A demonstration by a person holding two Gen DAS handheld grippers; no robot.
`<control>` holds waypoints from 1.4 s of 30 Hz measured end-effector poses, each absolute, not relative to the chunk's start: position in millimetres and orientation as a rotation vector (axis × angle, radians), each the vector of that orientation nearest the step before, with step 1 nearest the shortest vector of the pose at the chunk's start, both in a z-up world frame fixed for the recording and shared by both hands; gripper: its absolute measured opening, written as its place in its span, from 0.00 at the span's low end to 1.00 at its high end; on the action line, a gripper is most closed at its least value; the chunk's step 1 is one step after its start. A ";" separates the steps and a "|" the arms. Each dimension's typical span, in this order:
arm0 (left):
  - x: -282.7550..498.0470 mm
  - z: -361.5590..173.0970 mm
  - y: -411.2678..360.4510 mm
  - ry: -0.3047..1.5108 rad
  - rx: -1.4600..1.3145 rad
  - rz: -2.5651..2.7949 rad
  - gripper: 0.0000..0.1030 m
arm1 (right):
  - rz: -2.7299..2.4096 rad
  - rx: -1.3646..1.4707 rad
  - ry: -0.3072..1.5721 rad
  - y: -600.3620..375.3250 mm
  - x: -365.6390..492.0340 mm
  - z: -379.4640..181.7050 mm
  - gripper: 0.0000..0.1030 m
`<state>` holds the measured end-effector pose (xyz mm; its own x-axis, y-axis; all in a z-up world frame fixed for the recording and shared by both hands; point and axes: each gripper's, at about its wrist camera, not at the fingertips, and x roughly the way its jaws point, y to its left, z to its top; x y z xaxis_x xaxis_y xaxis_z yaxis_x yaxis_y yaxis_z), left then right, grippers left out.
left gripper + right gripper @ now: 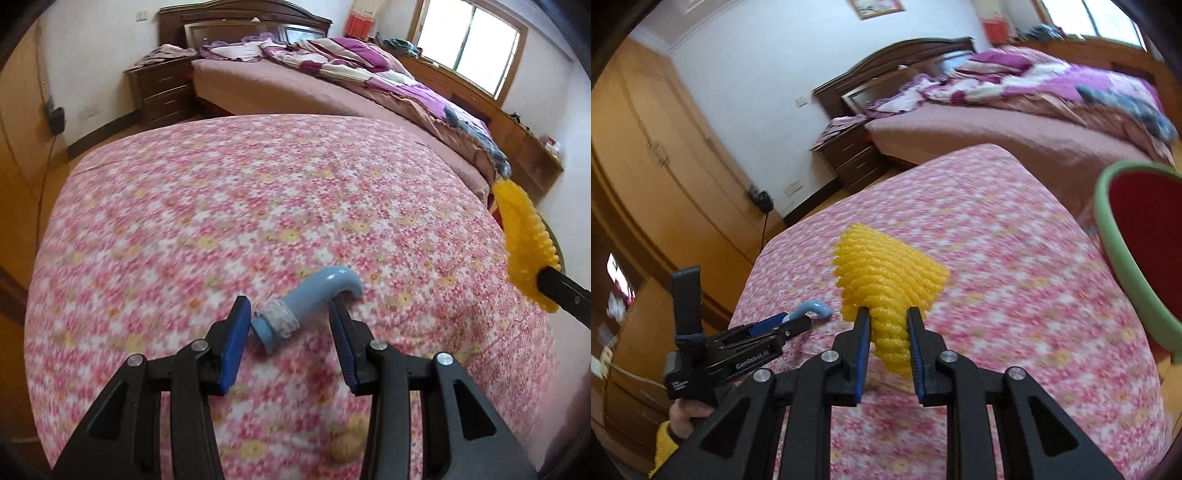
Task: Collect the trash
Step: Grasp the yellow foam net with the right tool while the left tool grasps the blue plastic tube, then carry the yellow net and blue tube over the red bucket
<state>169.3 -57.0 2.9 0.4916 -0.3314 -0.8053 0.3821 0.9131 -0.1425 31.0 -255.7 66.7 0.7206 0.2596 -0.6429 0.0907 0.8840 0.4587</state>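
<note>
right tongs point(888, 328) pinching yellow foam net point(886, 273) – soft, light, we hold its bunched end | left tongs point(288, 325) spread around blue hook point(314, 295) – stiff, slick; we would take its wrapped shank

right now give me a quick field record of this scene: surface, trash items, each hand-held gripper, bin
surface: pink floral bedcover
trash item 1: yellow foam net, clamped in the right hand-held gripper, lifted off the cover
trash item 2: blue hooked tube with a grey band near one end, lying between the fingers of the left hand-held gripper
left grip: pads look apart from the tube, not yet closed on it
bin: red basket with green rim, at the right edge of the right wrist view
image quality: motion blur
</note>
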 end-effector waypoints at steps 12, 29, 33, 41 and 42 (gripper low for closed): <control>182.5 -0.5 -63.7 0.958 0.036 -0.420 0.40 | 0.044 0.548 0.758 -287.9 19.2 60.4 0.21; 165.3 -0.8 -61.9 0.928 -0.097 -0.391 0.17 | 0.036 0.493 0.734 -290.9 7.3 62.1 0.22; 150.6 6.3 -54.5 0.909 -0.141 -0.407 0.17 | 0.045 0.489 0.723 -289.1 2.8 65.5 0.22; 114.1 24.5 -44.3 0.872 -0.218 -0.445 0.17 | 0.039 0.470 0.683 -290.6 -14.0 79.4 0.22; 110.8 27.1 -45.1 0.868 -0.221 -0.450 0.17 | 0.039 0.470 0.677 -291.7 -16.1 81.5 0.22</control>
<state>110.8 -45.1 27.1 0.5606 -0.4667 -0.6840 0.2906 0.8844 -0.3652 -16.1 -291.7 81.5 0.7829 0.1852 -0.5939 0.1153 0.8949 0.4311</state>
